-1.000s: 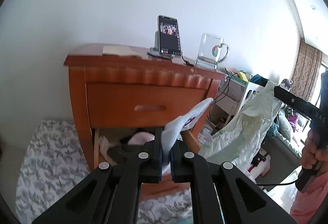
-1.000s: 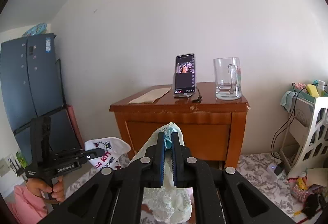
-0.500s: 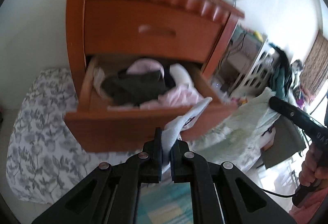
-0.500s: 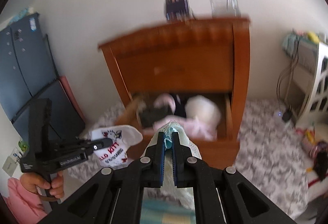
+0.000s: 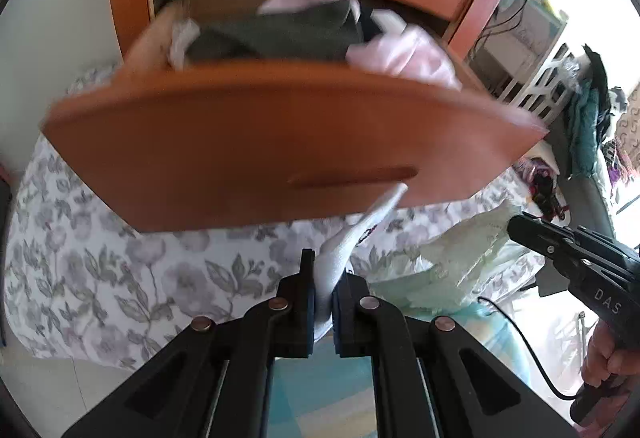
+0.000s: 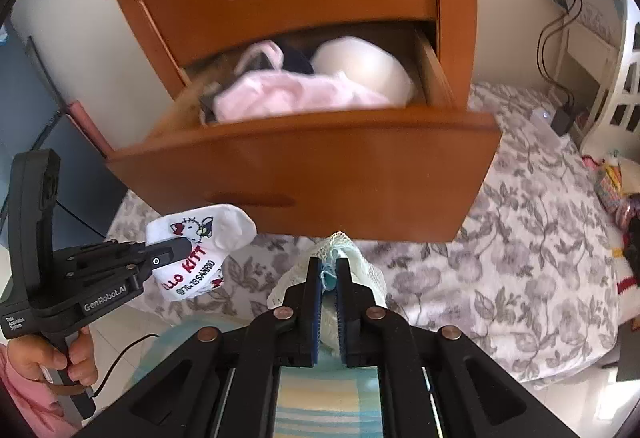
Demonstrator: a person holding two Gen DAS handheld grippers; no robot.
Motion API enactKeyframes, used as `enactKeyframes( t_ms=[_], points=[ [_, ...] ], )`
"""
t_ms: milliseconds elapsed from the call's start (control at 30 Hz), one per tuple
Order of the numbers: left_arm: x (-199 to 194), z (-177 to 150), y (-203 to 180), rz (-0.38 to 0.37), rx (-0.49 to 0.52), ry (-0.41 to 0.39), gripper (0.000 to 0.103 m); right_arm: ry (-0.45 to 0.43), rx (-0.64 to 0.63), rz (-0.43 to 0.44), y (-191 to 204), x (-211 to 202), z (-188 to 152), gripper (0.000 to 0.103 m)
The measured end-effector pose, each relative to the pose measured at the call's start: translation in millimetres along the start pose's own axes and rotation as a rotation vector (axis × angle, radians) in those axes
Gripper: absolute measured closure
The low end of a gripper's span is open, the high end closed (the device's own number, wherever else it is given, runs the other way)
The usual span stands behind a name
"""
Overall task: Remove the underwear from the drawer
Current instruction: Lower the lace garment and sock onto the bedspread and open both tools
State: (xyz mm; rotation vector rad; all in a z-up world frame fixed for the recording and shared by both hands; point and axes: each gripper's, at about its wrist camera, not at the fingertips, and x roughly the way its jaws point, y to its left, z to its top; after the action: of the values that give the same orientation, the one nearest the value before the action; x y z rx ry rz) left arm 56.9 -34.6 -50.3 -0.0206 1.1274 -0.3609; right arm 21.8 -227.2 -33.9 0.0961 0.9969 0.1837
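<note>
your left gripper [image 5: 323,292] is clamping its jaws tight on a white cotton garment printed with a red cartoon cat [image 6: 200,250]. your right gripper [image 6: 328,278] is pinching shut on pale green lace-edged underwear [image 5: 452,262]. both are hanging just in front of the open orange-brown wooden drawer [image 6: 320,165], above the grey floral sheet [image 6: 520,262].

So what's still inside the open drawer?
The open drawer holds a pink garment, a cream padded piece and dark fabric. Anything beneath that pile, and the drawer's bottom, is covered.
</note>
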Motion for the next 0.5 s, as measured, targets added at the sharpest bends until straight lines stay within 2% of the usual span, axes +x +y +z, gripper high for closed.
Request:
enactKeyframes(
  t_ms=[200,267,300,333,400,467,500],
  points=[
    [22.2,-0.5,4.7,0.016,-0.023,0.062,0.097,0.055,0.011,-0.034,-6.4,21.9,-2.9,0.094],
    [26.1,-0.3,4.9,0.024,-0.025,0.074,0.094,0.068,0.01,-0.041,-6.1,27.5,-1.4,0.093],
    [27.0,-0.1,5.1,0.027,-0.026,0.078,0.087,0.075,0.01,-0.042,-5.3,29.3,-1.1,0.093],
    [27.8,-0.1,5.5,0.035,-0.028,0.081,0.072,0.085,0.012,-0.046,-5.8,31.9,-1.0,0.088],
    [27.0,0.6,5.9,0.045,-0.032,0.075,0.055,0.093,0.011,-0.047,-5.3,34.1,-1.1,0.075],
    [25.5,1.5,6.1,0.045,-0.031,0.071,0.054,0.094,0.006,-0.058,-4.4,35.1,-0.6,0.057],
    [25.6,2.1,6.3,0.045,-0.032,0.074,0.053,0.093,0.002,-0.066,-3.6,35.1,-0.3,0.055]
  ],
)
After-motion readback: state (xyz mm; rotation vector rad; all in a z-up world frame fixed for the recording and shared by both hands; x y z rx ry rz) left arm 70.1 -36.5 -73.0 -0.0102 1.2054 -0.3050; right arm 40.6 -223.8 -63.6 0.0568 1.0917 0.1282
